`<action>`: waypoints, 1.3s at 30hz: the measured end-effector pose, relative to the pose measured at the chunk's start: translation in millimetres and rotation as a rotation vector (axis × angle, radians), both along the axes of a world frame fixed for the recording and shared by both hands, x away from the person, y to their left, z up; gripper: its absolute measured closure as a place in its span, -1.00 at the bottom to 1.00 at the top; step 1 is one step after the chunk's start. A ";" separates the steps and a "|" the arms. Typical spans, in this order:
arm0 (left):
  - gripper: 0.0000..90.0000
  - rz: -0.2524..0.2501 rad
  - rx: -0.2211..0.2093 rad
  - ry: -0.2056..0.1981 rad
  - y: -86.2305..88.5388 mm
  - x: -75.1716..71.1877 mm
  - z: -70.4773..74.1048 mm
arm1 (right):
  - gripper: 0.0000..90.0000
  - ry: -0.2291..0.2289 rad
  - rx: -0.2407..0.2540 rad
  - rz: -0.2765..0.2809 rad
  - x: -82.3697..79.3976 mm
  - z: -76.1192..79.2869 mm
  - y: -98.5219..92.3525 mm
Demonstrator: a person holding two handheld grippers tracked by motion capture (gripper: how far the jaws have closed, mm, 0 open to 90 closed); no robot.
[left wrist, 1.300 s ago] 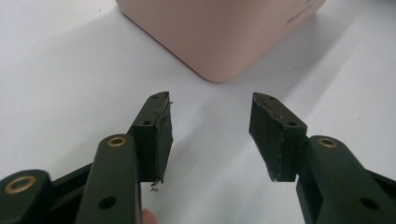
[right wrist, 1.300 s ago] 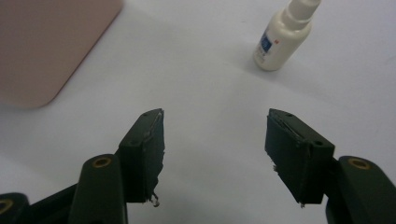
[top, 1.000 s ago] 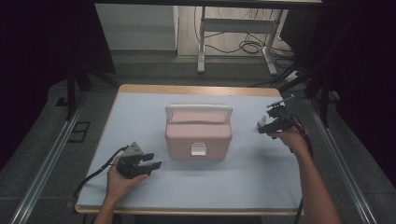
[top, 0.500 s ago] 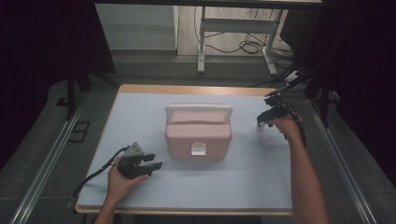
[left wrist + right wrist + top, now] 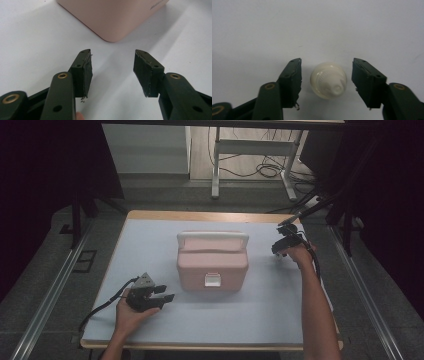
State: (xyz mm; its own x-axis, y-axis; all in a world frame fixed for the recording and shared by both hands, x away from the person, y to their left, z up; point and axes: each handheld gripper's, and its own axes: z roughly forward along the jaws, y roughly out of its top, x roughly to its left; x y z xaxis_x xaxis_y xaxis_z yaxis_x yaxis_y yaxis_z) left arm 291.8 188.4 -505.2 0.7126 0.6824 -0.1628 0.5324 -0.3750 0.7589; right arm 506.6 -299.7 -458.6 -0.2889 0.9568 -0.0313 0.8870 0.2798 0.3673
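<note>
Taking the pink lidded case [image 5: 212, 262] at the middle of the white table cover [image 5: 150, 235] as the landmark and going from the person's side outward: the left gripper [image 5: 165, 296] rests on the cover just in front of the case's near left corner, held in the left hand [image 5: 131, 312], its 2 jaws standing wide with nothing between them; in the left gripper view that rounded pink corner [image 5: 112, 22] lies just beyond the open fingertips. Farther out, to the right of the case and level with its far half, the right gripper [image 5: 276, 251] points down at a small white bottle [image 5: 328, 80] with a ribbed cap, which stands on the cover apart from the case. In the right gripper view the bottle sits between the 2 pads [image 5: 295, 80] with a gap on each side; the jaws have just been closing on it but do not press it yet. The step in hand looks like the pickup of the bottle. The next move probably calls for closing the jaws evenly on the round body, then lifting straight up, since the smooth curved side could slip or tip. As for writing, faint embossed letters sit at the case's wall in the left gripper view, too small to read; the white latch plate [image 5: 213, 280] on the case front shows no legible label.
</note>
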 end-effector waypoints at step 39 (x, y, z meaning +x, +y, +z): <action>0.09 0.001 0.002 -0.003 0.9 -1.9 1.6 | 0.33 -0.054 0.015 0.349 -96.9 38.3 31.5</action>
State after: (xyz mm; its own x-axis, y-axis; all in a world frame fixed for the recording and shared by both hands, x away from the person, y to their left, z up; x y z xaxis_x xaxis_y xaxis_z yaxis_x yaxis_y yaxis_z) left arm 289.9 189.4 -503.6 0.7122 0.6837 -0.1591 0.5305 -0.3758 0.7598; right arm 409.7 -268.2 -420.3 -0.5967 0.8014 -0.0426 0.7182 0.5569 0.4172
